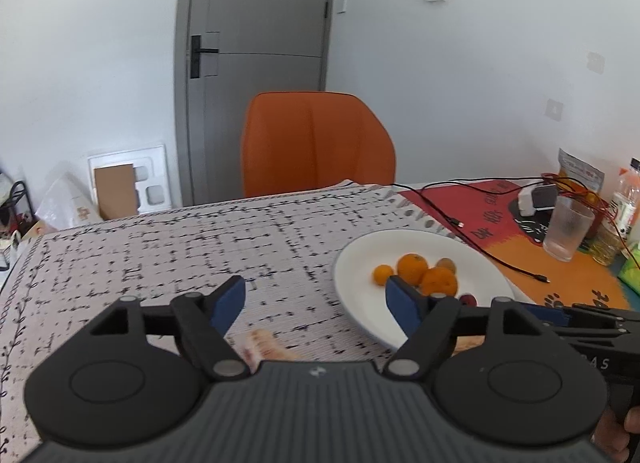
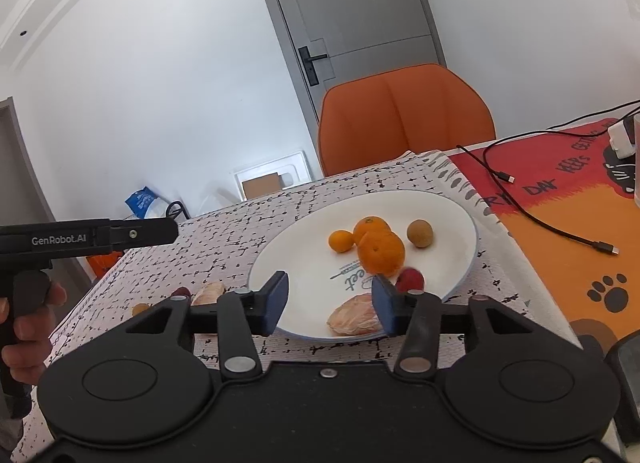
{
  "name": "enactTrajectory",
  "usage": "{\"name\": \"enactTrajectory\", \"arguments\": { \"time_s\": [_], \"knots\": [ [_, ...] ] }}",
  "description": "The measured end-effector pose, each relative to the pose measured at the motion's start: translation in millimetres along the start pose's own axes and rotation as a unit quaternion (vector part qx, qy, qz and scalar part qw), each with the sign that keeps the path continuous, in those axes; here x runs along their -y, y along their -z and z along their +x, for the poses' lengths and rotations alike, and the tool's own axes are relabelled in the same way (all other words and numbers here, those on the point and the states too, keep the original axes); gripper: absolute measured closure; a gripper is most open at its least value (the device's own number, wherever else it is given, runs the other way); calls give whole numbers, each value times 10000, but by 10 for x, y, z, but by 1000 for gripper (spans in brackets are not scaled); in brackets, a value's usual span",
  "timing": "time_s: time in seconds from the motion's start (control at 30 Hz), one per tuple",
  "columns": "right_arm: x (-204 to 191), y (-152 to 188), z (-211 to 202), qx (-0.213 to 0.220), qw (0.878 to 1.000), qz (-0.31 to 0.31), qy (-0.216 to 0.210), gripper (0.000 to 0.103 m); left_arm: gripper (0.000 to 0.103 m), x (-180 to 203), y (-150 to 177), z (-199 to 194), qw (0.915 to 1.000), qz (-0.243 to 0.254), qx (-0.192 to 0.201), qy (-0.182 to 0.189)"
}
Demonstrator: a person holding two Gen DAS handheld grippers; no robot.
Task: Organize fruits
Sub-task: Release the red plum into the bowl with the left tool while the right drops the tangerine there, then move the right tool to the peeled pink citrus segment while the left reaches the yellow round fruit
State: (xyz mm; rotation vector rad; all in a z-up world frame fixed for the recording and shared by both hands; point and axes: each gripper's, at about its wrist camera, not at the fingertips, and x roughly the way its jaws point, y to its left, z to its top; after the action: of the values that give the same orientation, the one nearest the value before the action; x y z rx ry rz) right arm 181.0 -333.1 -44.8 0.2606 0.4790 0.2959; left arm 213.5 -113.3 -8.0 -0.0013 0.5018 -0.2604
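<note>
A white plate holds two oranges, a small orange kumquat, a brown kiwi-like fruit, a red fruit and a peeled pomelo segment. Another peeled segment, a dark red fruit and a small yellow fruit lie on the cloth left of the plate. My right gripper is open and empty over the plate's near edge. My left gripper is open and empty left of the plate, above a peeled segment.
An orange chair stands behind the table. On the red and orange mat to the right lie black cables, a glass, a charger and bottles. The left gripper's body shows at the left.
</note>
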Motion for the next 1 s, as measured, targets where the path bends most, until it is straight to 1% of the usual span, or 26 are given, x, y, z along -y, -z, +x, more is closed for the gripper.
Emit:
{"name": "enactTrajectory", "arguments": {
  "time_s": [0.2,0.27,0.4,0.5,0.67,1.0],
  "knots": [
    [-92,-12,33,-20,10000,-64,-55,48,25,-219,24,-94,9997,-168,6,-201],
    [-130,-15,39,-15,9999,-90,-74,43,25,-300,28,-123,9994,-220,4,-265],
    [-223,-19,75,-54,9997,-182,-150,37,24,-418,45,-162,9988,-308,-1,-393],
    [-300,-20,114,-95,9993,-280,-208,34,24,-527,77,-193,9980,-425,-5,-463],
    [-431,-23,182,-151,9987,-378,-300,26,24,-699,148,-218,9968,-572,-55,-556],
    [-688,-11,335,-324,9963,-628,-496,20,24,-986,282,-215,9938,-851,-98,-707]
  ]
}}
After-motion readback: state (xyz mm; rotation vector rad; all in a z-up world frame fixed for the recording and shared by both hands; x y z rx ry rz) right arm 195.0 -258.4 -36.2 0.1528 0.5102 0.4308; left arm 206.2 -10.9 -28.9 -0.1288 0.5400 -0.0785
